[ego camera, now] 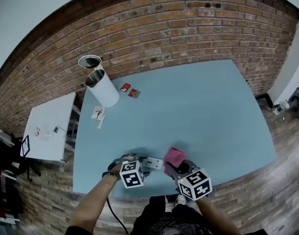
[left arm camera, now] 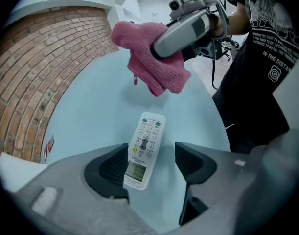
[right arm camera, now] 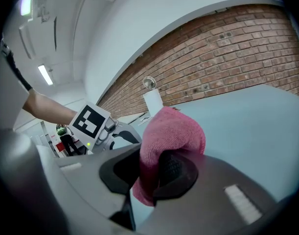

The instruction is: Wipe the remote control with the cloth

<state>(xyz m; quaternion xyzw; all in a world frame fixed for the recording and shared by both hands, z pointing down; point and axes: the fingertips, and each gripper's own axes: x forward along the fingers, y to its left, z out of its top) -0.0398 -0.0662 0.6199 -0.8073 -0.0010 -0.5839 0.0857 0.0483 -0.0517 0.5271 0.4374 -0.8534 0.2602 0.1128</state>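
Remote control (left arm camera: 144,151), a light, rigid, probably slippery white plastic slab best pinched across its long sides, lies flat near the 6 o'clock edge of the matte blue table (ego camera: 188,106) between the spread, ungripping jaws of the left gripper (left arm camera: 154,166), while the right gripper (right arm camera: 149,168) clamps the soft, fuzzy pink cloth (right arm camera: 171,131) at its 3 o'clock.

Brick wall (ego camera: 154,28) – blue table (ego camera: 208,106) – wood floor (ego camera: 281,190)
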